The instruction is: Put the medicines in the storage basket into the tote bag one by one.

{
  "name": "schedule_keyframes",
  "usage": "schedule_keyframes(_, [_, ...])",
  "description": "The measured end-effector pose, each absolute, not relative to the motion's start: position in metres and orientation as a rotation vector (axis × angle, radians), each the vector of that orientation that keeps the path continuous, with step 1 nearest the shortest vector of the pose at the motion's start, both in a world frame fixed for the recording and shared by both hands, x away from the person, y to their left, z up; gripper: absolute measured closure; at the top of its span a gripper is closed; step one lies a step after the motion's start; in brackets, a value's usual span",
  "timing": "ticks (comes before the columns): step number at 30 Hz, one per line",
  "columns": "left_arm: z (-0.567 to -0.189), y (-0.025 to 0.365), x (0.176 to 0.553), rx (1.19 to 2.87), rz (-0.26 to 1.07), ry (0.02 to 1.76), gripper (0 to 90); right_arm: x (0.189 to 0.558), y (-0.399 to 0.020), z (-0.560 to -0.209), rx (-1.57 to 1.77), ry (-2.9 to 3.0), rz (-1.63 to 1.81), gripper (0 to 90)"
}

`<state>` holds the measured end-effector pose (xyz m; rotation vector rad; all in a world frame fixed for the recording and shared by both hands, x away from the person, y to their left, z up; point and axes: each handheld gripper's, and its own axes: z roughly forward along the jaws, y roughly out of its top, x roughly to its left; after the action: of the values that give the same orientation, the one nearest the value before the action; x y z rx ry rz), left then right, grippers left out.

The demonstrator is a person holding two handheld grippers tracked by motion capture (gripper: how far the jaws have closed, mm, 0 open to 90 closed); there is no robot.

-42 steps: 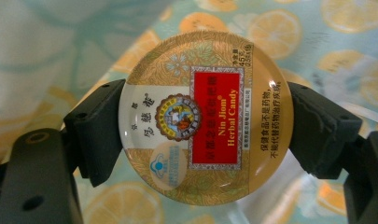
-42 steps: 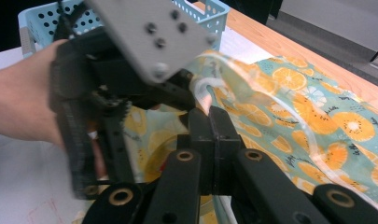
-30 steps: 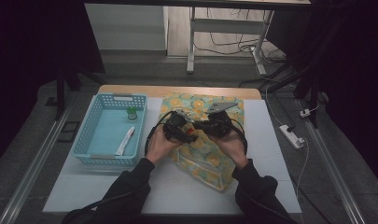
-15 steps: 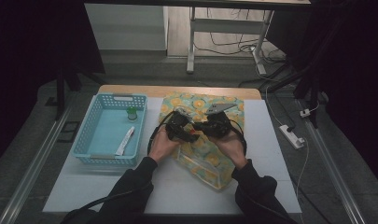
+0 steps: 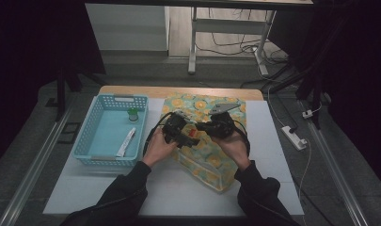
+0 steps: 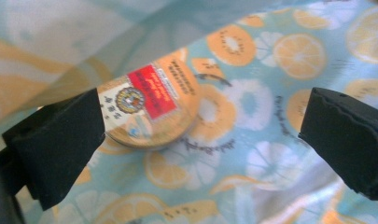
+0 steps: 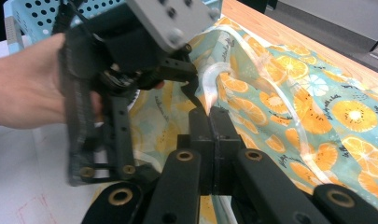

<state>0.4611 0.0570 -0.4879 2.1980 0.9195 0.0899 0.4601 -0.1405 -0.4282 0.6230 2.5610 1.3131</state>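
Note:
A clear bag (image 5: 211, 155) printed with orange slices lies in the middle of the table. Inside it, on the printed side (image 6: 252, 107), rests a round tin (image 6: 151, 105) with a red label. My left gripper (image 6: 200, 116) reaches into the bag's mouth; its jaws have just been opening and now stand wide. The tin lies loose between them, next to the left jaw. In the high view the left gripper (image 5: 181, 132) faces the right gripper (image 5: 212, 126) over the bag. My right gripper (image 7: 209, 114) is shut on the bag's upper edge (image 7: 214, 74), holding it up.
A blue basket (image 5: 87, 129) at the left holds a green-capped jar (image 5: 132, 114) and a white tube (image 5: 126, 142). The white tabletop (image 5: 178, 188) lies in front of the bag. A power strip (image 5: 294, 137) lies on the floor to the right.
The left gripper has shifted slightly over the bag. The right hand has stayed where it was.

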Motion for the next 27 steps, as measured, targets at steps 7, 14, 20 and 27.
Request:
schedule_keyframes(7, [-0.476, 0.068, 0.446, 2.171, 0.042, 0.883, 0.0, 0.459, -0.14, -0.428, 0.617, 2.563, 1.315, 90.0])
schedule_keyframes(14, [-0.467, 0.085, 0.433, 2.138, 0.041, 0.871, 0.0, 0.459, -0.14, -0.428, 0.61, 2.566, 1.305, 90.0])
schedule_keyframes(20, [-0.461, 0.101, 0.424, 2.135, 0.053, 0.835, 0.0, 0.459, -0.139, -0.429, 0.608, 2.566, 1.306, 90.0])
schedule_keyframes(27, [-0.459, 0.119, 0.416, 2.133, 0.055, 0.829, 0.1, 0.459, -0.139, -0.43, 0.609, 2.568, 1.304, 90.0])
